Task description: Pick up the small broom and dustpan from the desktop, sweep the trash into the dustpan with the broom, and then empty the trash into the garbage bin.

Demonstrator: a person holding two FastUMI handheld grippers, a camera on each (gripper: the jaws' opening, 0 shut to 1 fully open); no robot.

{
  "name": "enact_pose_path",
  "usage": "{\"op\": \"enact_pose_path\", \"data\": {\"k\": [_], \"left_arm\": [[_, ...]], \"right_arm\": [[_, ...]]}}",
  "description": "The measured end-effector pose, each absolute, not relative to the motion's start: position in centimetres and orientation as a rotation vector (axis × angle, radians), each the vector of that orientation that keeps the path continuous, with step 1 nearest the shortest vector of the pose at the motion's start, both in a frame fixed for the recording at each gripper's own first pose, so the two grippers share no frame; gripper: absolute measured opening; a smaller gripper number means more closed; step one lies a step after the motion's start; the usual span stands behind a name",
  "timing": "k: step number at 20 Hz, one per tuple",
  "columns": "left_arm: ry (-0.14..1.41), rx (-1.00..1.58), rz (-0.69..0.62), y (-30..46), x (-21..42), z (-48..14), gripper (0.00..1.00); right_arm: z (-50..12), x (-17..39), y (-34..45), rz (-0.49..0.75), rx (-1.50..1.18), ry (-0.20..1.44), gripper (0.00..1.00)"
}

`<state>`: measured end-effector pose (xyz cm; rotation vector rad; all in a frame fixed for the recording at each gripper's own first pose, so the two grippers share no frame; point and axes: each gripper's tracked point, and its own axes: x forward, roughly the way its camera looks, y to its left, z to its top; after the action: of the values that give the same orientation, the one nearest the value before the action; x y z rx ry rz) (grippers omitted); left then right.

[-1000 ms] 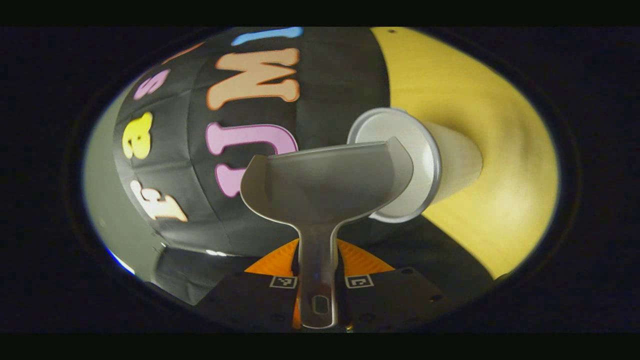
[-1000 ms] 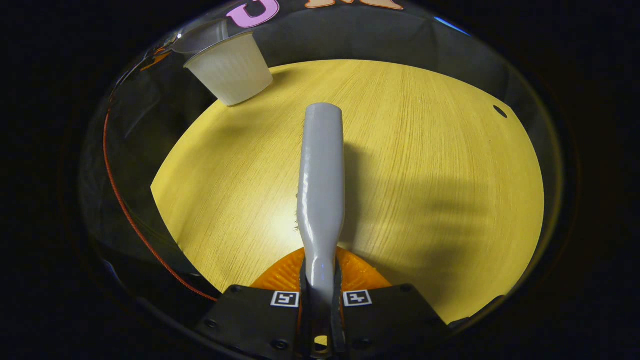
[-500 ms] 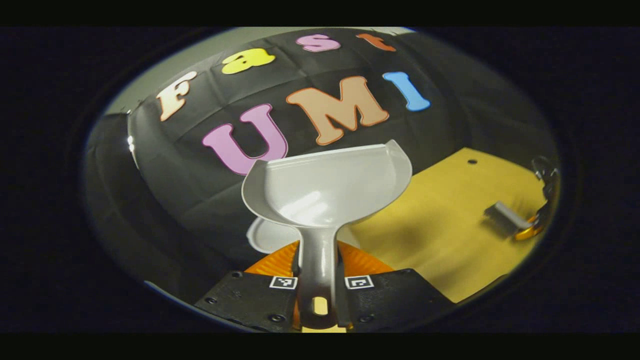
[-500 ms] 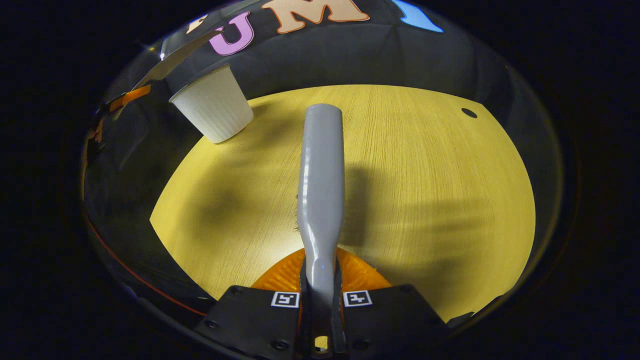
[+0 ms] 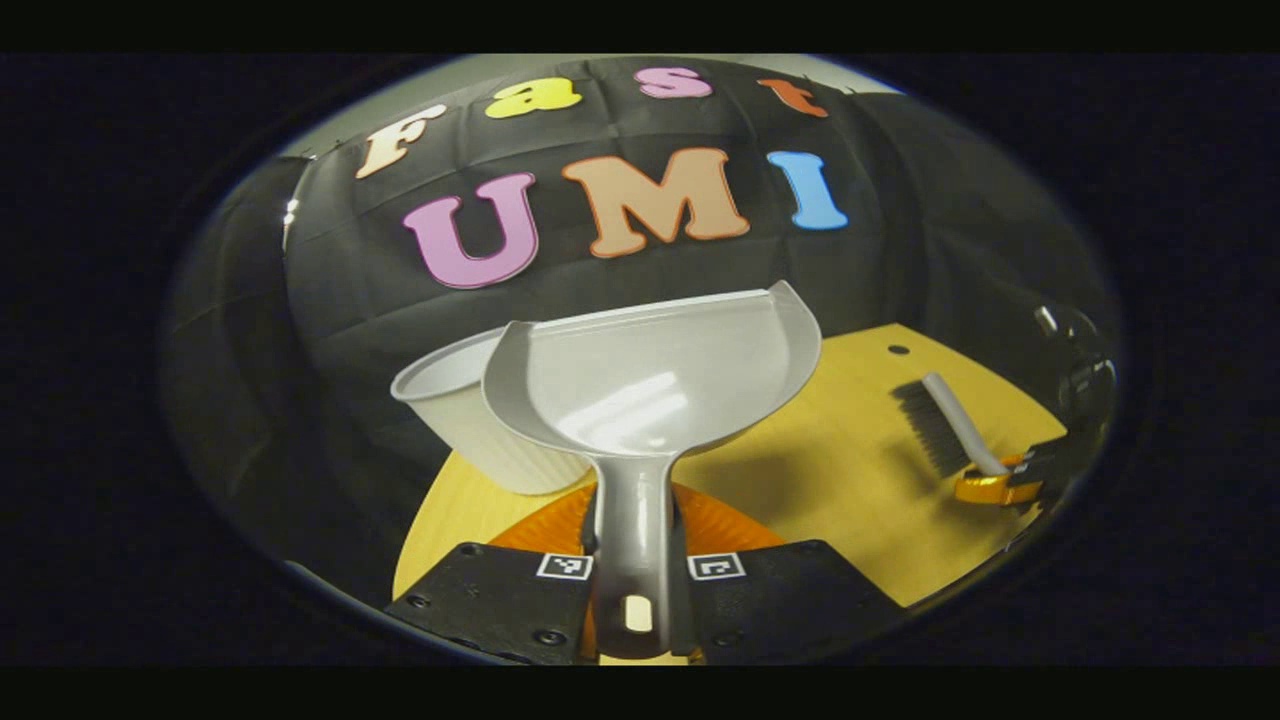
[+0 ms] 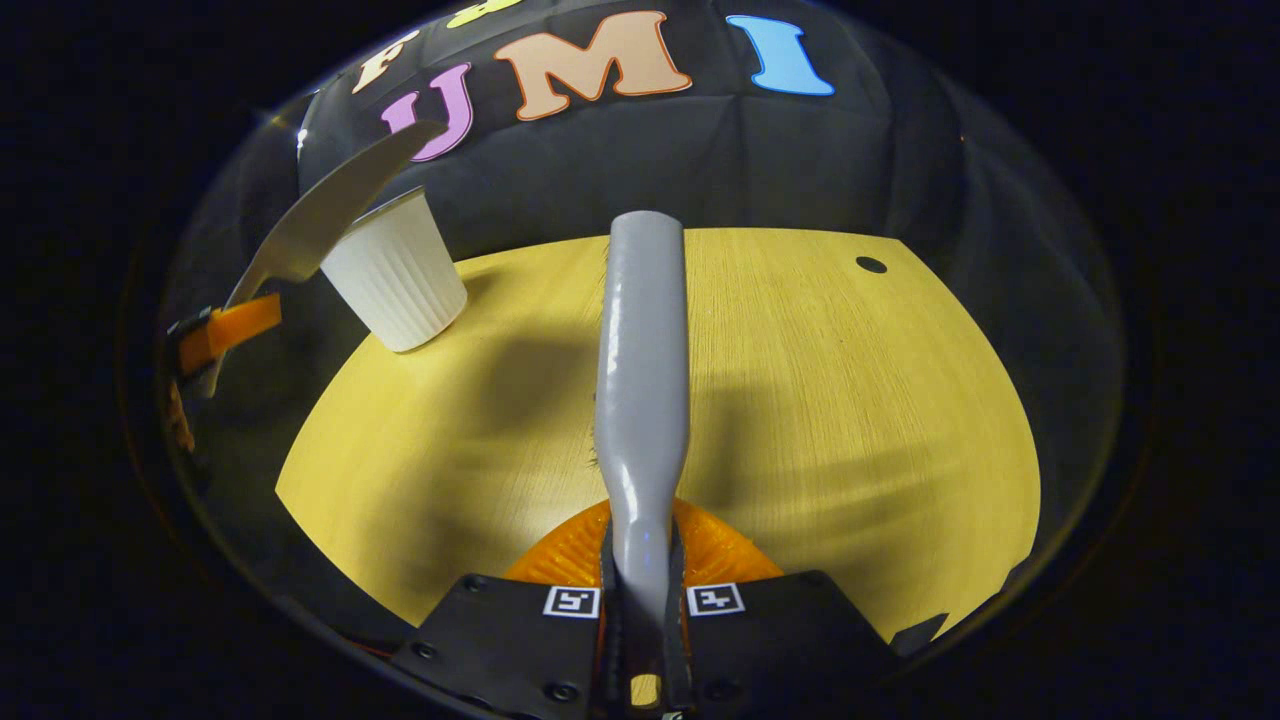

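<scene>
My left gripper (image 5: 635, 545) is shut on the handle of the grey dustpan (image 5: 650, 375), held level above the table with its inside bare. The white ribbed garbage bin (image 5: 465, 425) stands upright just behind and left of the pan. My right gripper (image 6: 640, 575) is shut on the small broom (image 6: 640, 370), whose grey back points forward over the wood. In the left gripper view the broom (image 5: 945, 425) hangs at the far right, dark bristles down. In the right gripper view the bin (image 6: 395, 275) stands at the far left, with the dustpan (image 6: 320, 215) edge-on over it.
The yellow wooden table (image 6: 850, 420) has a small round hole (image 6: 871, 264) near its back right. The black cloth wall rises right behind the table's far edge. The table's left edge runs close to the bin.
The dustpan has swung from tipped sideways against the bin's mouth back to level and drawn away from it. The right gripper with the broom has tilted up slightly.
</scene>
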<state>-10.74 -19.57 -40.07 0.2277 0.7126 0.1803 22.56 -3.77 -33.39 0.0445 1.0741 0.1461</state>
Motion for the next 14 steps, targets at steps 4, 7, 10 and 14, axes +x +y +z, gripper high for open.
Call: {"op": "enact_pose_path", "data": {"k": [4, 7, 10, 14], "left_arm": [[0.886, 0.149, 0.209, -20.8, -15.5, -47.4, 0.20], [0.972, 0.148, 0.221, -20.5, -17.3, -50.0, 0.20], [1.046, 0.167, 0.230, -20.2, -18.1, -51.9, 0.21], [1.119, 0.163, 0.230, -20.2, -19.0, -52.7, 0.22]], "right_arm": [[-34.9, 21.7, -3.8, 0.114, 0.017, 1.162, 0.17], [-36.1, 20.8, -4.0, 0.091, -0.013, 1.247, 0.15], [-36.7, 20.0, -4.0, 0.074, -0.021, 1.330, 0.18], [-35.6, 20.2, -4.1, 0.023, -0.063, 1.406, 0.15]]}}
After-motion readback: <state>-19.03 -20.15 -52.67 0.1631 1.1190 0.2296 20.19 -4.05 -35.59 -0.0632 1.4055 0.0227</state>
